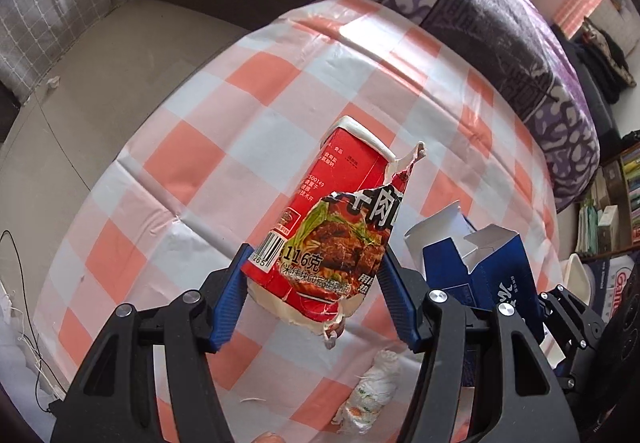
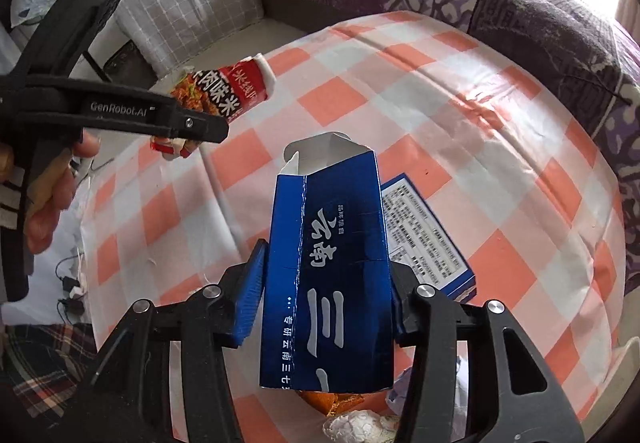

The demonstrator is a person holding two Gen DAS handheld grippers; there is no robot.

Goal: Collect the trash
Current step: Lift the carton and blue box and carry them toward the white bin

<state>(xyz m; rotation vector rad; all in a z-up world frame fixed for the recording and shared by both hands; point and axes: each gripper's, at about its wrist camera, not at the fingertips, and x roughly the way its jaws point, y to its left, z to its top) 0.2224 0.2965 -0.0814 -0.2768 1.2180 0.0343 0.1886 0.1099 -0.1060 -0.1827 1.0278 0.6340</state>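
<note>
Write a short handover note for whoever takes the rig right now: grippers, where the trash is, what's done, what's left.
Left gripper: shut on the torn red noodle cup, lifted off the checked tablecloth.
Right gripper: shut on the open blue carton.
Still on the cloth: flat blue box, crumpled tissue, other scraps near the front edge.
No bin in view; nothing visibly binned.
Left: drop both items, then collect the rest.

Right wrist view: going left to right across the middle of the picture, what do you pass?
Person's hand → torn red noodle cup held in the left claw → open blue carton held in the right claw → flat blue box lying on the checked tablecloth.
</note>
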